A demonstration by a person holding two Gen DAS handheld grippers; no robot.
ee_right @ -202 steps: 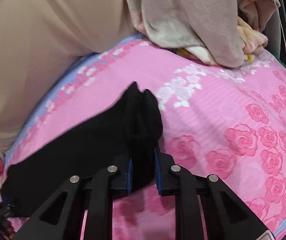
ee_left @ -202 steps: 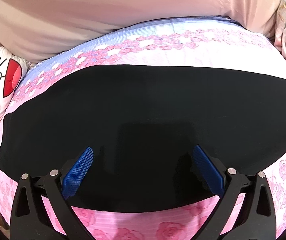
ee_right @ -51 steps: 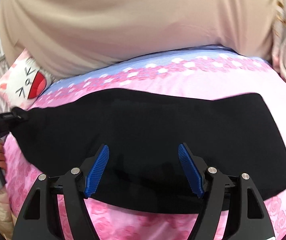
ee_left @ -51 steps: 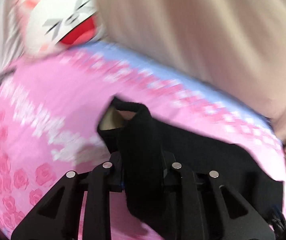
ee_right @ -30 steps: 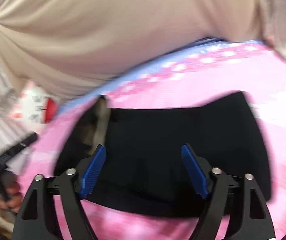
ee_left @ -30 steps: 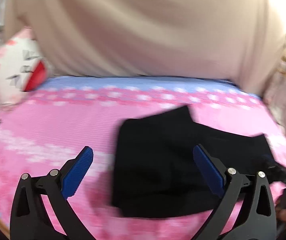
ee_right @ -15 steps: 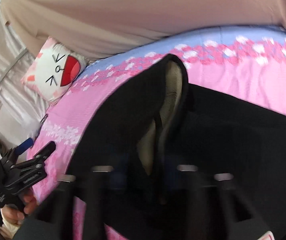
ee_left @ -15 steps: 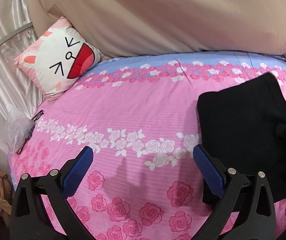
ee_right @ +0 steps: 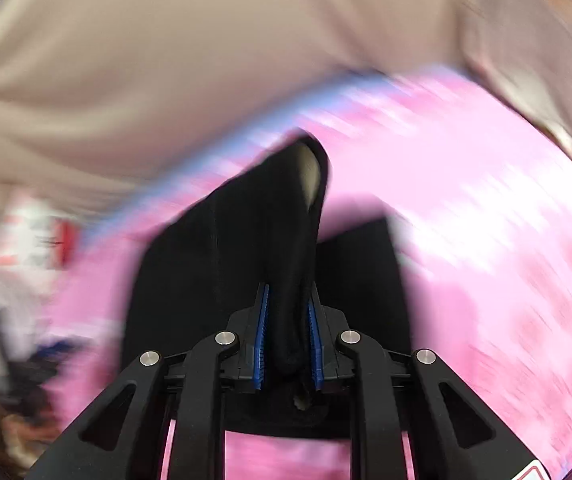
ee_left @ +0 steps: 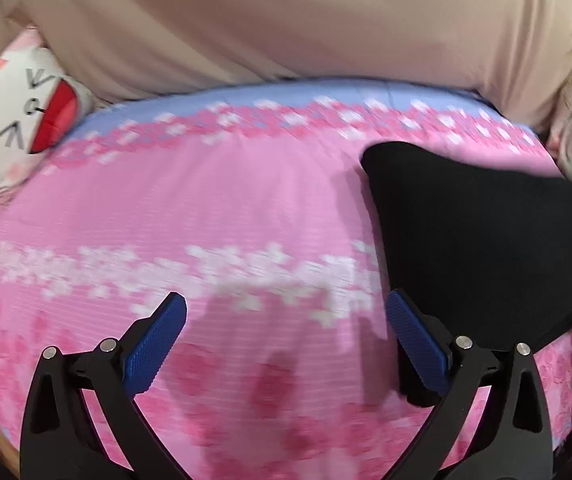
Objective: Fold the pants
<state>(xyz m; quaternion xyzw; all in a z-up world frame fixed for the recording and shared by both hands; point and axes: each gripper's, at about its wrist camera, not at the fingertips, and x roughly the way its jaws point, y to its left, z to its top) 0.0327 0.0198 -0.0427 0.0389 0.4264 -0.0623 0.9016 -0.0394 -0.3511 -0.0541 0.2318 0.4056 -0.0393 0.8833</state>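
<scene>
Left tongs spread wide, holding nothing, hovering low over the pink flowered bed, blue pads clear of the cloth. Right tongs pinched narrow on a raised fold of the black pants, lifting it in a peak above the rest of the garment lying flat on the bed.

Seen from the left wrist only: the pants as a folded dark bundle at the right side of the bed, and a cat-face pillow at the far left, against a beige sheet. Right wrist view heavily blurred; pale lining visible inside the lifted fold.
</scene>
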